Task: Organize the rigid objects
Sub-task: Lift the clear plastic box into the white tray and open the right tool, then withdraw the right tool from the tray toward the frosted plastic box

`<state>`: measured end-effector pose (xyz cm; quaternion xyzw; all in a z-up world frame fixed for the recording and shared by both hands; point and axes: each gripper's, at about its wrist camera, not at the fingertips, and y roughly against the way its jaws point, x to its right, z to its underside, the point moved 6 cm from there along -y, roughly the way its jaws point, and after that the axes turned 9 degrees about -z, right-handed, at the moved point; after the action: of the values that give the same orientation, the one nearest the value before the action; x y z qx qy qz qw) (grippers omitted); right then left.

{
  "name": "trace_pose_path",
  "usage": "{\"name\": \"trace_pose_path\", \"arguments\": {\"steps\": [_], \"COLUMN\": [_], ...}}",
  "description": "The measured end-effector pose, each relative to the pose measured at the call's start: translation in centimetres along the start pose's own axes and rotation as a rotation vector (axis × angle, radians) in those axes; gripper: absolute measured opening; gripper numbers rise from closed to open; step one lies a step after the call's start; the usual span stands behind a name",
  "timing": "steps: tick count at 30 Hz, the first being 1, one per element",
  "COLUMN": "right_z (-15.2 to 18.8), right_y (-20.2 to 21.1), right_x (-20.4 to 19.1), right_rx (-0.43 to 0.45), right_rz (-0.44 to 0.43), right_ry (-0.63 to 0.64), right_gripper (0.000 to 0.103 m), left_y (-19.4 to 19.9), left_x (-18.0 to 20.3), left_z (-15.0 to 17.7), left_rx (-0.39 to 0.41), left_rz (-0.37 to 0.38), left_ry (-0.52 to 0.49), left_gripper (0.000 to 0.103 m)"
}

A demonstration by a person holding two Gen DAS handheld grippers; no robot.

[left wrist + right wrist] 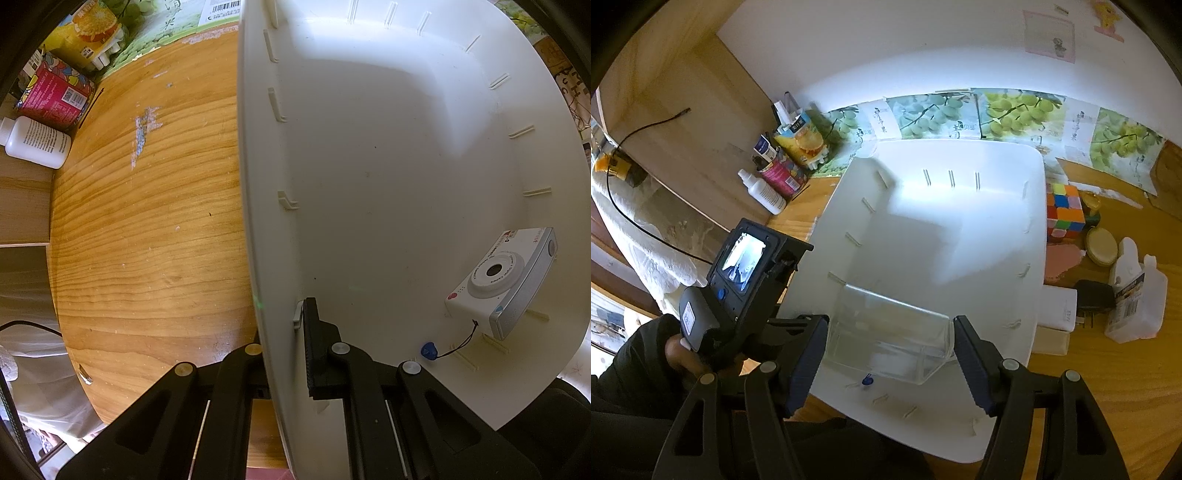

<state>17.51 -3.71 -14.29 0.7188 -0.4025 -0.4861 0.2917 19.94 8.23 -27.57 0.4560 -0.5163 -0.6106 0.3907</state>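
- Clearly, the left tongs (284,354) are clamped shut on the white bin's (369,184) wall; only this view shows the small white camera (506,280) lying inside at 4 o'clock.
- Right tongs (890,354) stand half open around a clear box (890,332), pads apparently just off it; only here shows the colour cube (1065,214) at 2 o'clock on the tabletop (1108,369).

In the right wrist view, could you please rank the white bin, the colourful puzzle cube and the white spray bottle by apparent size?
1. white bin, by far the largest.
2. and 3. colourful puzzle cube and white spray bottle: they look about alike, so I would not rank them.
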Motion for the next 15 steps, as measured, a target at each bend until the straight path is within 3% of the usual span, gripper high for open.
{"name": "trace_pose_path", "arguments": {"steps": [4, 15], "right_z": [0.0, 0.2], "right_y": [0.0, 1.1], "right_x": [0.1, 2.4], "right_rx": [-0.001, 0.033], "right_rz": [0.013, 0.084], "right_ry": [-0.005, -0.045], "right_gripper": [0.077, 0.077], "left_y": [0.0, -0.2], "left_x": [-0.1, -0.3], "left_z": [0.0, -0.2], "left_rx": [0.0, 0.0], "left_rz": [-0.001, -0.008], "left_ry": [0.001, 0.001], "left_gripper": [0.006, 0.007]}}
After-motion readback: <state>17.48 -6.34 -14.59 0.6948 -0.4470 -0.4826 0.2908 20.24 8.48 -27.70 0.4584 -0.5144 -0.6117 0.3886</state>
